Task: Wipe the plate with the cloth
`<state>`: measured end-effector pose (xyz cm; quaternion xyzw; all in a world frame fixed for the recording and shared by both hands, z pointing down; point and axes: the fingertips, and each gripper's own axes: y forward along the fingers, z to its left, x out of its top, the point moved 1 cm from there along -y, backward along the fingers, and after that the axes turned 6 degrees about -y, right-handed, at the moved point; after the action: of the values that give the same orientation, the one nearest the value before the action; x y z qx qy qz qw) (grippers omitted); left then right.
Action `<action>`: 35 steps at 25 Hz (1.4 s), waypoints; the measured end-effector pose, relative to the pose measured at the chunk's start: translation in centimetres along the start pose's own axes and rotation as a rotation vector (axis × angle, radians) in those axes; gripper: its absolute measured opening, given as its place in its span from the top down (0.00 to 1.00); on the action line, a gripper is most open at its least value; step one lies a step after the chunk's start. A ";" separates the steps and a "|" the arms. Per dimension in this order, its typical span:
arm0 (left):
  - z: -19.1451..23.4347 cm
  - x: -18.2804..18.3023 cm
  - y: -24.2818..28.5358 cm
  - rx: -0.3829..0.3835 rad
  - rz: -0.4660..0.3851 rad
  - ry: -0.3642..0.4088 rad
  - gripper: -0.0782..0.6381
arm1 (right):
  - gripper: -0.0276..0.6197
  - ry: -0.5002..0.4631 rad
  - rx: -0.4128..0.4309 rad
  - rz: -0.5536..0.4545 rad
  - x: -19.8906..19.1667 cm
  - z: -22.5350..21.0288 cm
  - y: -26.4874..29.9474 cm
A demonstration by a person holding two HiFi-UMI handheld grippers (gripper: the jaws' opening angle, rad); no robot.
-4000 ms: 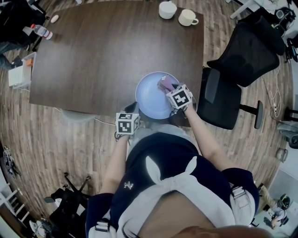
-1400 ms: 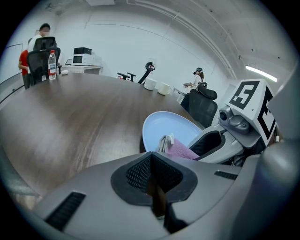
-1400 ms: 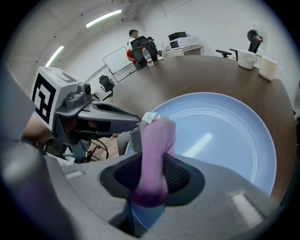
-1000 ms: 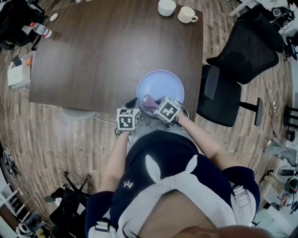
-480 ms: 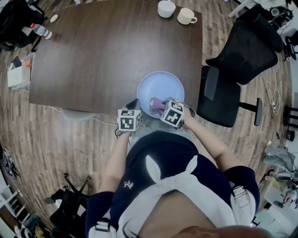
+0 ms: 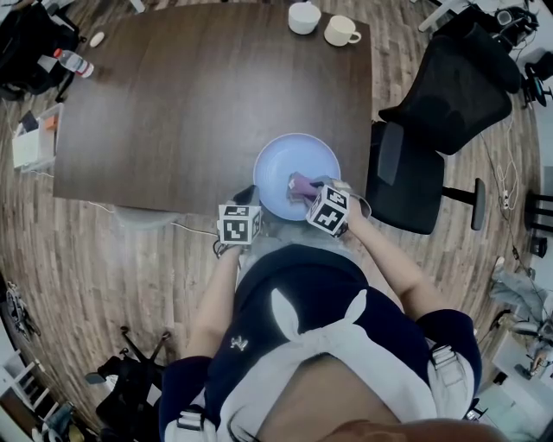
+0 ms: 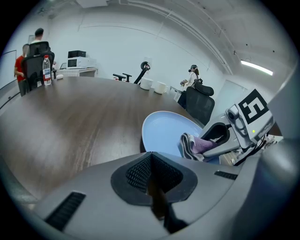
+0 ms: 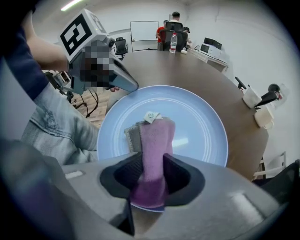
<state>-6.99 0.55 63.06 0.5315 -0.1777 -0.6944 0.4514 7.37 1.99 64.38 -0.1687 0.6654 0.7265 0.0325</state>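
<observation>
At lower centre, the right gripper (image 6: 311, 193) clamps one purple cloth (image 6: 301, 182) on one blue plate (image 6: 294, 155); the left gripper (image 6: 245, 198) sits closed, empty; two cups (image 6: 303, 17) (image 6: 342, 31) stand at top.

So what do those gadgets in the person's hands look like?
Both the left gripper and right gripper are grey shells with black ribbed pads; each carries a white cube printed with black square markers. The person wears a dark navy short-sleeved top.

Left gripper (image 7: 151, 164) fingers pressed together by the near rim of the blue plate (image 7: 164, 129) on the table (image 7: 70, 122); right gripper (image 7: 204, 144) clamps a purple cloth (image 7: 191, 146) against the plate; bottle (image 7: 46, 70) far back.
</observation>
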 end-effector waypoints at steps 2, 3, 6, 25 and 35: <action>-0.1 0.0 0.0 -0.003 0.004 0.001 0.88 | 0.75 0.041 -0.022 -0.004 -0.5 -1.0 -0.2; -0.2 -0.1 0.0 -0.007 0.007 0.002 0.88 | 0.75 0.063 -0.037 -0.008 -0.7 -1.6 -0.2; -0.3 -0.2 0.0 -0.013 0.012 0.006 0.88 | 0.75 0.126 -0.081 -0.028 -1.0 -3.1 -0.4; -1.1 0.0 0.7 -0.004 0.030 0.001 0.88 | 0.72 0.501 -0.191 -0.187 0.0 -7.9 0.2; -1.3 0.4 0.5 0.022 0.026 -0.004 0.88 | 0.52 0.507 -0.155 -0.270 1.6 -7.8 -1.0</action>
<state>-5.59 0.31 62.72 0.5327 -0.1932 -0.6875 0.4542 7.73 -5.78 62.57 -0.4339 0.5661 0.6990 -0.0514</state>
